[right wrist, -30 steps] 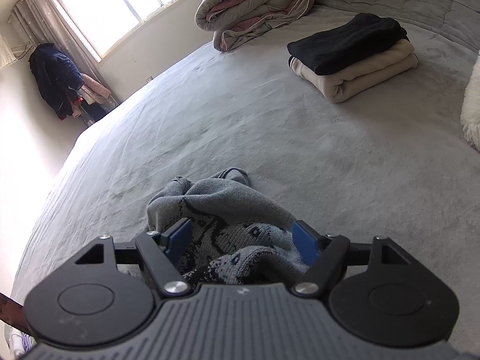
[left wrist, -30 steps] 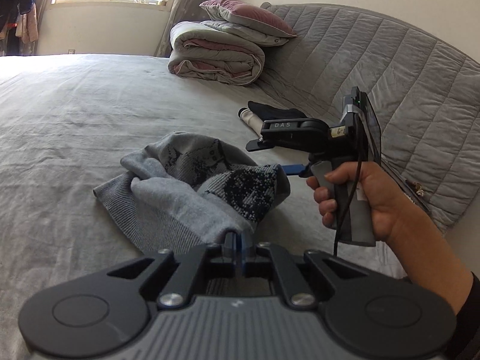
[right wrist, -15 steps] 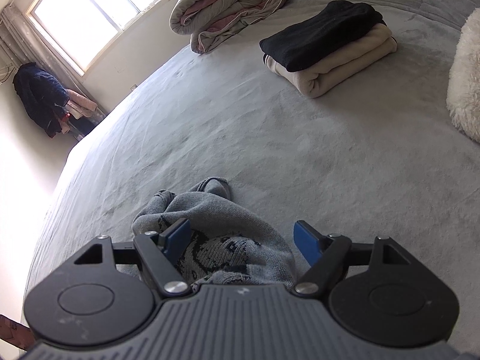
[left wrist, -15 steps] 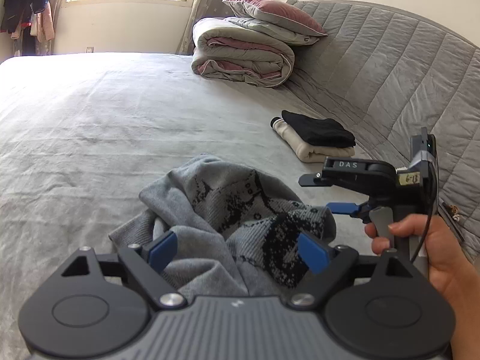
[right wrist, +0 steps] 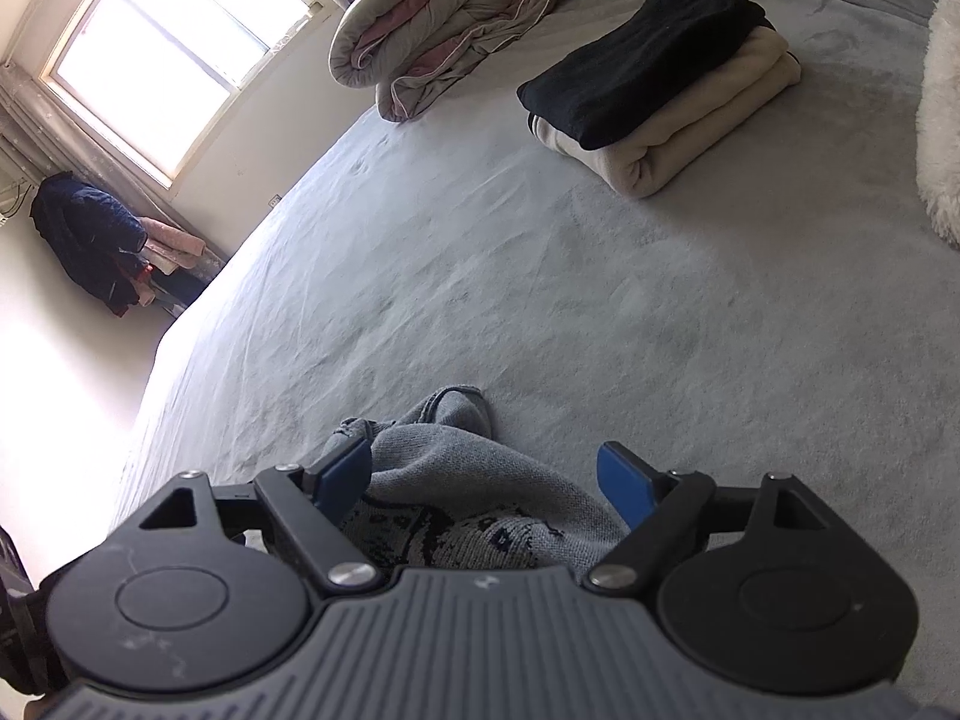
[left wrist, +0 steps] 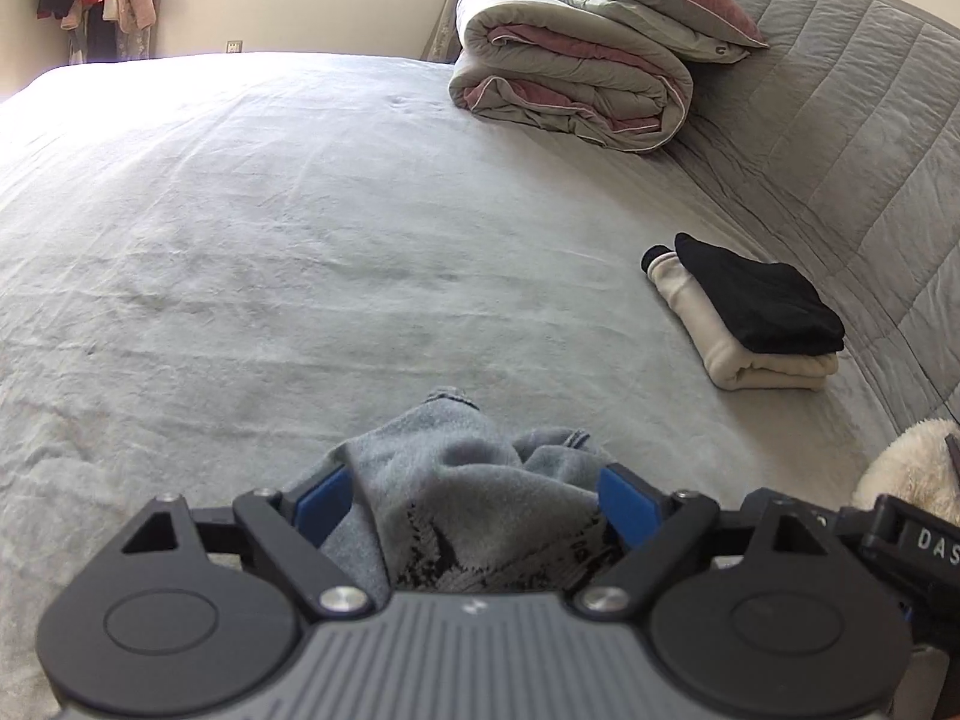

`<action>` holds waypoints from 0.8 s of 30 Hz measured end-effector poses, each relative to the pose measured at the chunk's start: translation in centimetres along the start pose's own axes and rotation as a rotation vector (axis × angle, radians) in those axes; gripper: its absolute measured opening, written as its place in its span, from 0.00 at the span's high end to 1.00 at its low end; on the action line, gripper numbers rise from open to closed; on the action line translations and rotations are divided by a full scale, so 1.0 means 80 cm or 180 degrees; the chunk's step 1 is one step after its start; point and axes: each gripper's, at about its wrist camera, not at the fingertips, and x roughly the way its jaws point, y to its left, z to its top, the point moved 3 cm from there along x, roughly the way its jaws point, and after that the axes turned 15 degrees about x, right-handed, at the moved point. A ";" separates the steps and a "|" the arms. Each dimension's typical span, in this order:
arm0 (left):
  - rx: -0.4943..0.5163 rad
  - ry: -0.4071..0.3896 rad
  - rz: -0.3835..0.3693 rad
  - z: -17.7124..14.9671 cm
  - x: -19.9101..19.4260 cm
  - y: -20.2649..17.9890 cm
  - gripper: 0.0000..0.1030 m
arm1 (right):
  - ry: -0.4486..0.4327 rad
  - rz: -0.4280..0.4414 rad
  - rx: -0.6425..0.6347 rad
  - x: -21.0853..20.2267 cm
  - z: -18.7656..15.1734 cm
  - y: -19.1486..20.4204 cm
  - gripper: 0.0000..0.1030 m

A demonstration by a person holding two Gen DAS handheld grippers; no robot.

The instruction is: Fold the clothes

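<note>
Here the grey sweater (left wrist: 456,498) lies crumpled on the bed (left wrist: 300,240), near edge, between both tongs. Left gripper (left wrist: 474,501) and right gripper (right wrist: 492,477): jaws wide, holding nothing. Judged step: seeking a hem or shoulder to spread it flat. 2 folded garments (right wrist: 654,84) sit well apart. Only the right view shows the window (right wrist: 174,48).

Left tongs (left wrist: 474,501) let go of the grey sweater (left wrist: 456,510).
</note>
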 end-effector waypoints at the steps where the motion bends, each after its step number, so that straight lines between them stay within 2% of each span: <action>1: -0.0033 0.0048 0.0008 0.003 0.010 0.001 0.13 | 0.0024 0.0006 -0.0008 0.003 0.000 0.001 0.17; 4: -0.0104 0.0160 0.0035 0.012 0.039 0.004 0.15 | 0.0037 -0.0027 -0.0055 0.007 0.000 0.002 0.17; 5: -0.0131 0.0190 0.0047 0.013 0.047 0.006 0.22 | 0.0036 -0.0041 -0.0061 0.009 0.000 0.002 0.17; 7: -0.0204 0.0249 0.0074 0.013 0.062 0.011 0.43 | 0.0036 -0.0066 -0.0054 0.011 0.001 0.000 0.17; 9: -0.0296 0.0275 0.0087 0.011 0.073 0.017 0.79 | 0.0047 -0.0080 -0.0029 0.013 0.001 -0.002 0.17; 10: -0.0347 0.0248 0.0107 0.010 0.074 0.021 0.86 | 0.0051 -0.0085 -0.0032 0.014 0.001 -0.001 0.17; 14: -0.0522 -0.0010 0.0300 0.004 0.059 0.046 0.96 | 0.0063 -0.0094 -0.0048 0.014 -0.001 0.001 0.17; 24: -0.0948 -0.0458 0.0798 -0.016 -0.021 0.141 0.96 | 0.0043 -0.0093 -0.0147 0.013 -0.011 0.009 0.16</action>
